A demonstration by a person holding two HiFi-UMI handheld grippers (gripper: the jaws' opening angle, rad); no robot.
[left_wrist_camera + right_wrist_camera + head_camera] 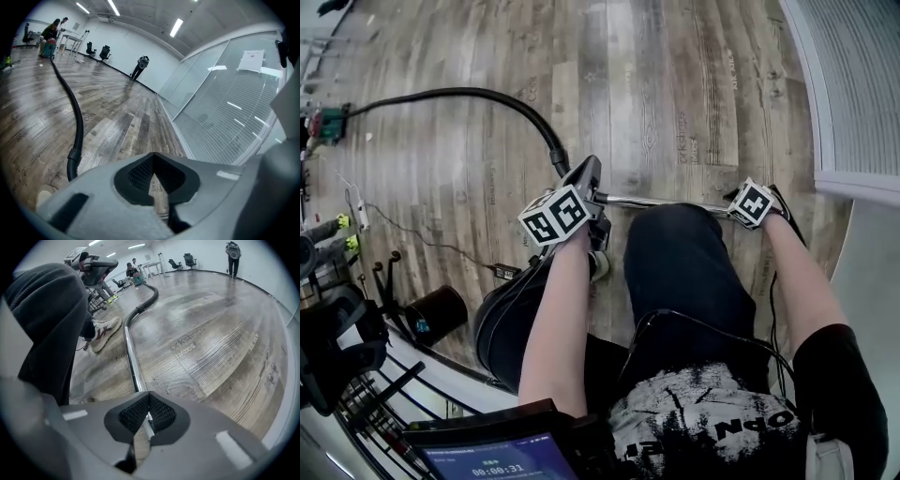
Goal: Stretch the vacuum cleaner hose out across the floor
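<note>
Pale grey lettering is printed on the brown wood-look plank floor [220,310]. Right of the black ribbed vacuum hose [149,295] and its shiny chrome tube [132,357] it reads "orkshops" (the first letter is not clear), above a fainter line that cannot be read. In the left gripper view, a plank just right of the hose carries what looks like "Cora". Well apart from the hose, at the head view's bottom edge, the dark tablet screen [502,464] shows "00:00:31". The white print on the black T-shirt [703,412] is too broken to read.

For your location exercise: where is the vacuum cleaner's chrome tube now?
Head view, centre: the chrome tube runs between the left gripper and the right gripper, just beyond the person's knee.
</note>
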